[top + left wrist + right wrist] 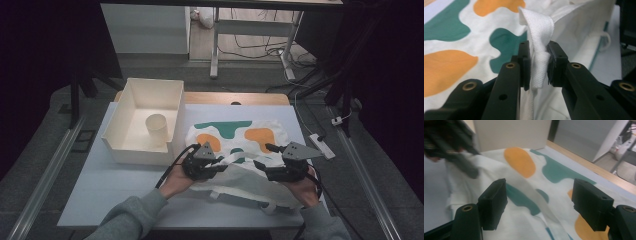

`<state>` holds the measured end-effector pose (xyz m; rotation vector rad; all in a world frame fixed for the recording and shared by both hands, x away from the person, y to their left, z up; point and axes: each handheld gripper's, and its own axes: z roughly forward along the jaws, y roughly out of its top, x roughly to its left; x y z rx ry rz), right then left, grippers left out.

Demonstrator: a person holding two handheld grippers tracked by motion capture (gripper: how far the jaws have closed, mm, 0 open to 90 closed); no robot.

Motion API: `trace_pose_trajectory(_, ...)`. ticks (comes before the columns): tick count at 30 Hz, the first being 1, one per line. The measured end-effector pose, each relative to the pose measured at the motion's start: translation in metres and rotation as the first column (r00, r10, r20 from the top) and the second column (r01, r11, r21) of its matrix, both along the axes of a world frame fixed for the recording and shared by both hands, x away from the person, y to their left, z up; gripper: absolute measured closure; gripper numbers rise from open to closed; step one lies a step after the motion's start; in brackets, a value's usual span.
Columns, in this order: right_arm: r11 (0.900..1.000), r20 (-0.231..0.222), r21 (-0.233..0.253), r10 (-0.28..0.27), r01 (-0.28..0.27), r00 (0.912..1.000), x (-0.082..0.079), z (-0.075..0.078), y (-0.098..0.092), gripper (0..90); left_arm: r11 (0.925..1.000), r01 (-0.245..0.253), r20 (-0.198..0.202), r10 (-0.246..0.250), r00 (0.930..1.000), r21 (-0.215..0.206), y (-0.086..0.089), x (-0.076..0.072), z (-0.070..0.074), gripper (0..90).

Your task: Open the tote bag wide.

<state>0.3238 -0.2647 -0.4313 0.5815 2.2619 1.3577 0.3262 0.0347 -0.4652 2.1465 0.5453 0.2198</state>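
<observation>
Nearest the camera in the high view were the person's grey sleeves [131,216], coming in from the bottom edge, each hand carrying a gripper over a cloth bag [239,145]. The bag, white with orange and green patches, lay flat on the table [100,190] just right of a cream box [150,117], its near edge rumpled between the two grippers.

The left gripper [539,62] was clamped on the bag's white strap [540,32]; in the left gripper view the folded webbing sat pinched between the two black jaws, its loop standing up above them. In the high view that gripper [216,167] sat at the bag's near left part.

The right gripper [539,202] hung above the printed cloth with its jaws spread wide and nothing between them; a blurred stretch of the strap ran across the cloth below the gap. In the high view it [267,159] was at the bag's near right part.

A paper cup [157,129] stood upright inside the box, near the wall facing the bag.
</observation>
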Motion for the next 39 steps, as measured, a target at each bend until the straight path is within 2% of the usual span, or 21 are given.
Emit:
trace_pose_trajectory(3,0.999,-0.004,-0.017,0.029,-0.029,0.9996,-0.004,0.003,0.007,28.1,0.9991,-0.035,-0.017,0.035,0.9993,-0.024,-0.001,0.008,0.003,74.1)
trace_pose_trajectory(5,0.999,-0.009,-0.025,0.040,-0.040,0.9992,-0.004,0.003,0.010,28.0,0.9983,-0.053,-0.005,0.052,0.9986,-0.024,-0.003,0.010,0.006,74.0)
trace_pose_trajectory(8,0.995,-0.036,-0.070,0.066,-0.068,0.9972,-0.003,-0.001,0.019,27.8,0.9970,-0.074,0.009,0.074,0.9972,-0.021,-0.004,0.016,0.009,73.9)
trace_pose_trajectory(14,0.990,-0.064,-0.113,0.074,-0.081,0.9952,-0.001,-0.010,0.027,27.6,0.9948,-0.098,-0.016,0.098,0.9951,-0.026,-0.004,0.026,0.002,73.7)
trace_pose_trajectory(17,0.988,-0.070,-0.135,0.067,-0.076,0.9953,0.001,-0.012,0.030,27.5,0.9947,-0.102,-0.028,0.101,0.9945,-0.019,-0.003,0.029,-0.002,73.6)
trace_pose_trajectory(26,0.987,-0.100,-0.152,0.026,-0.041,0.9947,0.007,-0.021,0.031,30.8,0.9936,-0.113,-0.046,0.113,0.9925,0.003,-0.004,0.034,-0.014,73.4)
trace_pose_trajectory(30,0.982,-0.117,-0.191,-0.013,-0.009,0.9931,0.013,-0.028,0.032,36.0,0.9934,-0.115,-0.064,0.114,0.9914,-0.006,-0.003,0.036,-0.016,73.1)
trace_pose_trajectory(31,0.979,-0.133,-0.205,-0.028,0.000,0.9907,0.017,-0.032,0.032,41.7,0.9934,-0.114,-0.063,0.114,0.9915,-0.004,-0.003,0.036,-0.016,73.0)
trace_pose_trajectory(32,0.979,-0.133,-0.205,-0.028,0.000,0.9907,0.017,-0.032,0.032,41.7,0.9935,-0.114,-0.061,0.114,0.9916,-0.002,-0.004,0.036,-0.016,73.0)
trace_pose_trajectory(35,0.973,-0.160,-0.228,-0.051,0.013,0.9858,0.022,-0.037,0.033,54.1,0.9935,-0.114,-0.061,0.114,0.9917,0.000,-0.004,0.036,-0.017,73.0)
trace_pose_trajectory(37,0.971,-0.157,-0.240,-0.052,0.012,0.9862,0.023,-0.037,0.034,60.1,0.9934,-0.114,-0.065,0.114,0.9913,-0.003,-0.003,0.036,-0.017,73.0)
trace_pose_trajectory(39,0.966,-0.135,-0.259,-0.053,0.016,0.9894,0.022,-0.036,0.036,65.2,0.9933,-0.115,-0.063,0.115,0.9914,-0.007,-0.003,0.036,-0.016,73.0)
